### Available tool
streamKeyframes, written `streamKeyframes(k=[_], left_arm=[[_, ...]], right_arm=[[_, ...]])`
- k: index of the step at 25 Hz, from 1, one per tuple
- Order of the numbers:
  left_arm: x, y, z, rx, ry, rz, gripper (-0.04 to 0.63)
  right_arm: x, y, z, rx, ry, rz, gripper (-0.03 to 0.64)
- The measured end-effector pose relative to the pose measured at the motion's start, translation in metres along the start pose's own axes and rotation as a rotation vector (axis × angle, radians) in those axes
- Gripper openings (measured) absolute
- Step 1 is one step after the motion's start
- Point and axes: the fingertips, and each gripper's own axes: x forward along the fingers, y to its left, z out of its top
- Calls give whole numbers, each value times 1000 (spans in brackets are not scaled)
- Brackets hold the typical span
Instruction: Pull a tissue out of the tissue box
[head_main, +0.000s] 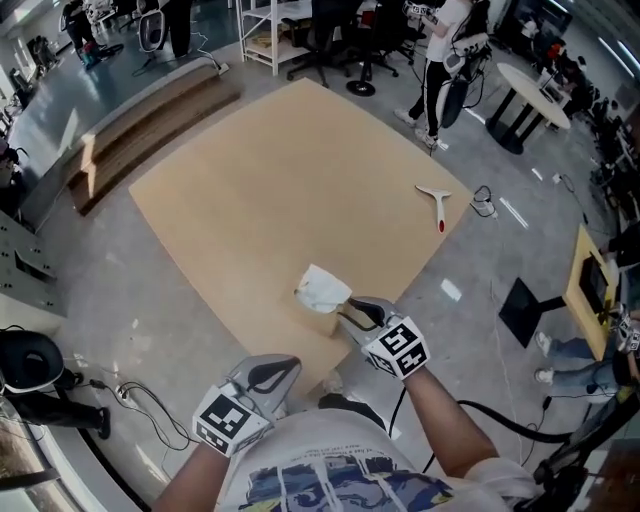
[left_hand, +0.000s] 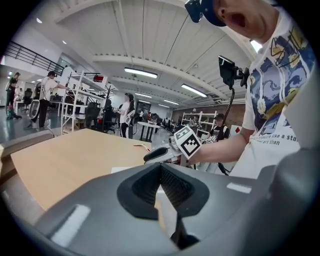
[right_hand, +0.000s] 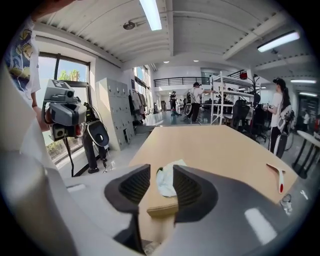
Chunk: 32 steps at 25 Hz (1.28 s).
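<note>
Only legible print: small grey lines on white T-shirt (left_hand: 281, 116), right of left gripper (left_hand: 161, 186), behind right gripper (left_hand: 158, 154); edges cut off, reads "…like a sta…" over "…art than"
Cube (left_hand: 189, 143) on right gripper: black-white square marker pattern, no letters or digits
Nothing else readable

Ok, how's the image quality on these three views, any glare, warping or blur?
Head view: even, soft light with little shadow, and the table and tissue are sharp. Left gripper view: heavy fisheye with black corners, its own jaws close up and soft, and the ceiling lights are bright. Right gripper view: same fisheye, the ceiling strip light is blown out, and the tissue box is still clear.
</note>
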Motion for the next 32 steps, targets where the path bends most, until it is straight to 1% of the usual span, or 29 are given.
streamKeyframes(k=[5, 12, 16, 20, 25, 28, 32], left_arm=[[9, 5, -2, -24, 16, 55, 2], [15, 14, -5, -49, 44, 134, 2], [15, 21, -9, -55, 57, 180, 2], [16, 24, -13, -79, 64, 205, 2], [14, 29, -12, -93, 58, 234, 2], [12, 30, -13, -91, 54, 243, 2], [4, 34, -16, -99, 60, 254, 2]], right_arm=[[30, -28, -21, 47, 36, 45, 159], [63, -62, -45, 156, 65, 95, 173], [80, -68, -51, 228, 68, 157, 178], [93, -64, -53, 277, 71, 214, 177], [105, -55, -50, 288, 71, 270, 176], [108, -53, -49, 276, 72, 277, 172], [111, -51, -45, 242, 74, 264, 115]])
